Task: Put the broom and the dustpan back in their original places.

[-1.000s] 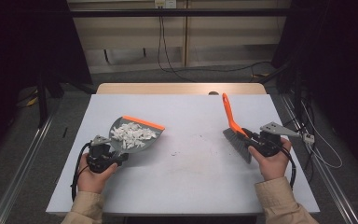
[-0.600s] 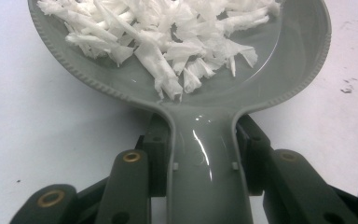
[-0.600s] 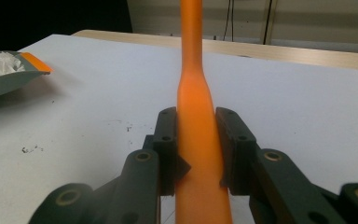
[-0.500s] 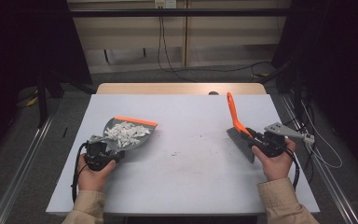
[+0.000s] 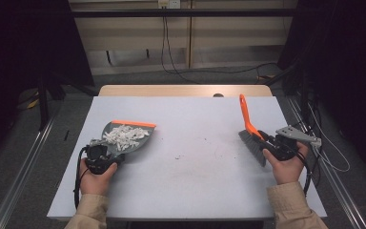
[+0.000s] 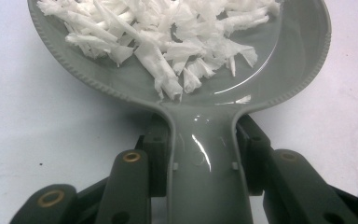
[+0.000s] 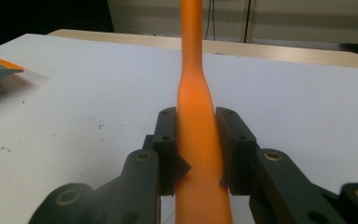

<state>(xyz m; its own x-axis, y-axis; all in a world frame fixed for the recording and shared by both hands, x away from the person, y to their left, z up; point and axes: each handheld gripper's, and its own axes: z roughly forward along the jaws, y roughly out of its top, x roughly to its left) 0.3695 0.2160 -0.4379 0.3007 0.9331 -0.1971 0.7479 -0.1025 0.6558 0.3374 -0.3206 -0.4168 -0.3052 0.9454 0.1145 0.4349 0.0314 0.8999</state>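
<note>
A grey dustpan (image 5: 134,141) with an orange lip holds a heap of white paper shreds (image 5: 122,136) at the table's left. My left gripper (image 5: 100,157) is shut on the dustpan's handle (image 6: 205,154); in the left gripper view the shreds (image 6: 168,37) fill the pan's bowl (image 6: 279,70). At the right, my right gripper (image 5: 272,143) is shut on an orange-handled brush (image 5: 246,117), whose grey bristles (image 5: 252,145) point down toward the table. In the right gripper view the orange handle (image 7: 193,121) rises between the two black jaws.
The white table (image 5: 195,191) carries a few dark specks (image 5: 183,155) near its middle. Its wooden far edge (image 5: 181,90) borders a dark floor with cables. In the right gripper view the dustpan's orange lip (image 7: 2,64) shows at the far left.
The dustpan has swung level and nearer the left hand. The brush has shifted slightly right, its handle more upright.
</note>
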